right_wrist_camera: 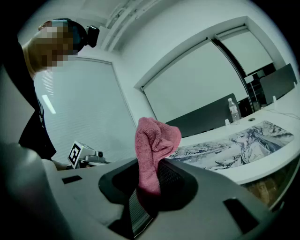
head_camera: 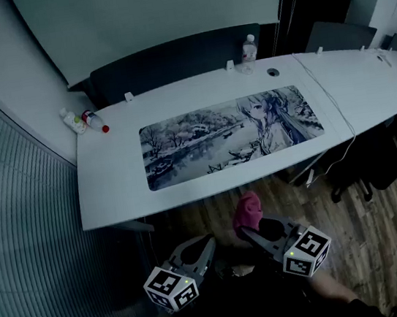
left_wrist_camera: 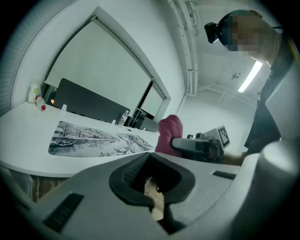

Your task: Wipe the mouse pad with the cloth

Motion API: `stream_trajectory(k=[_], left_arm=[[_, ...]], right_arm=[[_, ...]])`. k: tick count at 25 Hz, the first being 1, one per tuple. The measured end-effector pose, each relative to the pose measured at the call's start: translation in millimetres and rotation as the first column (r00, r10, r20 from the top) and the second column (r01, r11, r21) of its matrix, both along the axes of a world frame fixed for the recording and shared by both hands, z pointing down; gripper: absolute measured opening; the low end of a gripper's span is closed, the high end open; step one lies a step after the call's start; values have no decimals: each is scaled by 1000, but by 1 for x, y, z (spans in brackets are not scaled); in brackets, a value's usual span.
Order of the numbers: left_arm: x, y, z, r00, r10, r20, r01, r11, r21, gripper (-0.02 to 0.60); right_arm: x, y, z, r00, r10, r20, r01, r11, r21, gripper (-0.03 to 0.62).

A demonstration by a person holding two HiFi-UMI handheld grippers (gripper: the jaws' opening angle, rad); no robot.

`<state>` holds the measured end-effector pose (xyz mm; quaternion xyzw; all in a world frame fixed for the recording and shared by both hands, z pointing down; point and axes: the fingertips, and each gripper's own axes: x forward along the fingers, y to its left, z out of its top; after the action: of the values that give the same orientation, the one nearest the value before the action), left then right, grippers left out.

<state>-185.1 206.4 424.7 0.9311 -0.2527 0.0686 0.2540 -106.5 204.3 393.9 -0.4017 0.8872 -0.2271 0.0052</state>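
**A:** Where is the cloth?

**B:** The pink cloth (right_wrist_camera: 155, 140) is in the right gripper (right_wrist_camera: 149, 187). The fingers are clamped on its lower end, and the rest stands bunched above them. It is held off the worktop (head_camera: 114, 189), short of the mouse pad's near edge, over the wooden floor (head_camera: 388, 236).

**A:** And the mouse pad itself?

**B:** The mouse pad (head_camera: 232, 136) lies flat along the middle of the white worktop. It is printed with a snowy river scene and a drawn figure.

**A:** What about the left gripper?

**B:** The left gripper (head_camera: 208, 243) also hangs short of the pad's near edge, just left of the right one. Its fingers are drawn together at the tips and hold no object; a slit behind the tips shows the floor.

**A:** What else stands round the pad?

**B:** A clear bottle (head_camera: 248, 49) stands beyond its far edge. Two small bottles (head_camera: 84, 122) lie past its left end. A white cable (head_camera: 332, 101) runs past its right end and off the worktop.
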Motion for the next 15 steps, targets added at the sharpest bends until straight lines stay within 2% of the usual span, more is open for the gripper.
stream_trajectory(k=[15], left_arm=[[5,2,0,1000,3,-6,-3,1000,-6,6]], right_arm=[[0,3,-2,1000,-20,-12,20,1000,14,109]])
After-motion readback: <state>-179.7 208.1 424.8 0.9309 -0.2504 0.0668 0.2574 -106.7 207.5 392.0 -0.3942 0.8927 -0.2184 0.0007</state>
